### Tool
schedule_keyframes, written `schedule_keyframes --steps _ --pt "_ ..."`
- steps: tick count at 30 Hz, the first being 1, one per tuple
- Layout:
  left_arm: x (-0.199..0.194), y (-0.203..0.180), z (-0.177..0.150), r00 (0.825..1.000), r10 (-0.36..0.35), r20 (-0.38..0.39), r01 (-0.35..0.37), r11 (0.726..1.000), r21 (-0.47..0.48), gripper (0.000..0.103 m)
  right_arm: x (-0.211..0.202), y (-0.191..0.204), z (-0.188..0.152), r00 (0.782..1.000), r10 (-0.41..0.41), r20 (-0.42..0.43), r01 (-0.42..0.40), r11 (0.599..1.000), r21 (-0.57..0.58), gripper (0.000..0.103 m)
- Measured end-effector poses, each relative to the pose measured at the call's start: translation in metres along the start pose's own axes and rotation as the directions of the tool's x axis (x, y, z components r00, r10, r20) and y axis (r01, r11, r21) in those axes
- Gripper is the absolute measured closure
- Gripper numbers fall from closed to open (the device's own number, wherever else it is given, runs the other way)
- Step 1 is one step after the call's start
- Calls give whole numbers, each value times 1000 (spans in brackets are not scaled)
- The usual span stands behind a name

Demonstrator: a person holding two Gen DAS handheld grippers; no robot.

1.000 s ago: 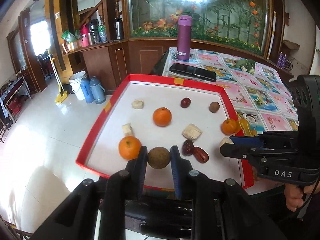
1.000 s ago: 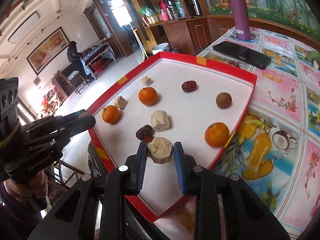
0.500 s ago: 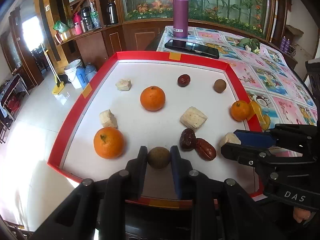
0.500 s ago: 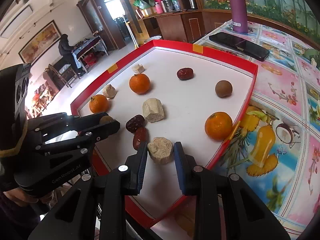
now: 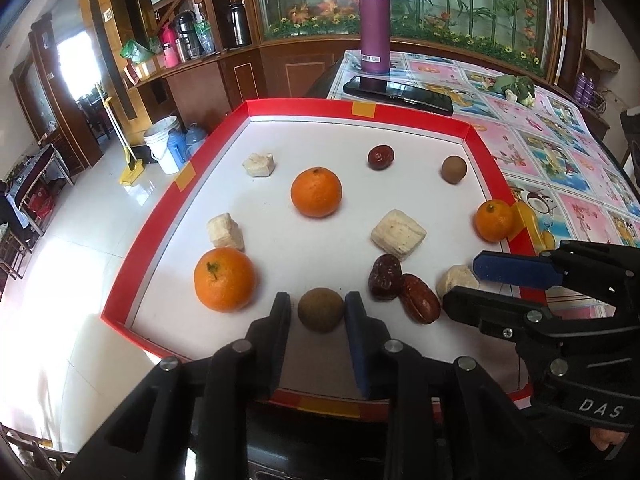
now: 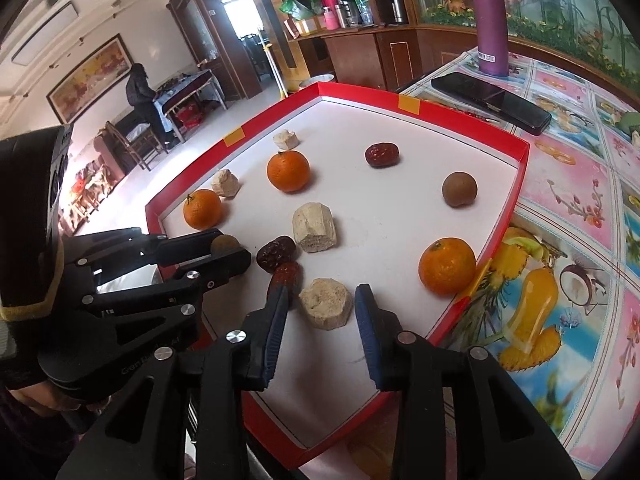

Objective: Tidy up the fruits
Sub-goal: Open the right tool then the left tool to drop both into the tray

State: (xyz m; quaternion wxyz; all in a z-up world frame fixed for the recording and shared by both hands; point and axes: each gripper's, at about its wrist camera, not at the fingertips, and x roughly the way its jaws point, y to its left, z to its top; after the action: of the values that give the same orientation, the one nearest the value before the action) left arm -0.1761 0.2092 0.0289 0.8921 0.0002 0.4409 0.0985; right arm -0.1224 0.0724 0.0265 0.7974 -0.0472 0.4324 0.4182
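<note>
Both tools just let go over the red tray

Our left tool [image 5: 318, 312] had been spreading, its pads standing clear of the brown round fruit [image 5: 321, 309] resting at the tray's [image 5: 160, 216] six o'clock edge; our right tool [image 6: 320, 312] had likewise been opening, apart around the pale chunk [image 6: 326, 303] at five o'clock.

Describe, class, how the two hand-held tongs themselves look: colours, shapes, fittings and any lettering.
Both tongs are black plastic frames with round silver bolt heads and two flat fingers lined with blue ribbed pads. The right tongs carry white letters "DAS" on the body. The left tongs show faint moulded lettering, too small to read, and a yellowish band edges the black camera housing. No cables are visible.
</note>
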Motion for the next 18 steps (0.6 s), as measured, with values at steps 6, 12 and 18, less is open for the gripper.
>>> schedule_keyframes --steps 6,12,18 --pt "-21 2 6 997 25 67 -24 999 -26 44 -20 -4 -2 998 14 61 -15 1000 14 67" --pt "-50 -1 18 988 58 145 -53 998 -40 32 -54 -21 1 989 -18 149 9 998 56 67" --pt "-78 -14 29 974 70 215 -66 997 -27 20 -93 -44 0 970 -88 226 68 993 94 64"
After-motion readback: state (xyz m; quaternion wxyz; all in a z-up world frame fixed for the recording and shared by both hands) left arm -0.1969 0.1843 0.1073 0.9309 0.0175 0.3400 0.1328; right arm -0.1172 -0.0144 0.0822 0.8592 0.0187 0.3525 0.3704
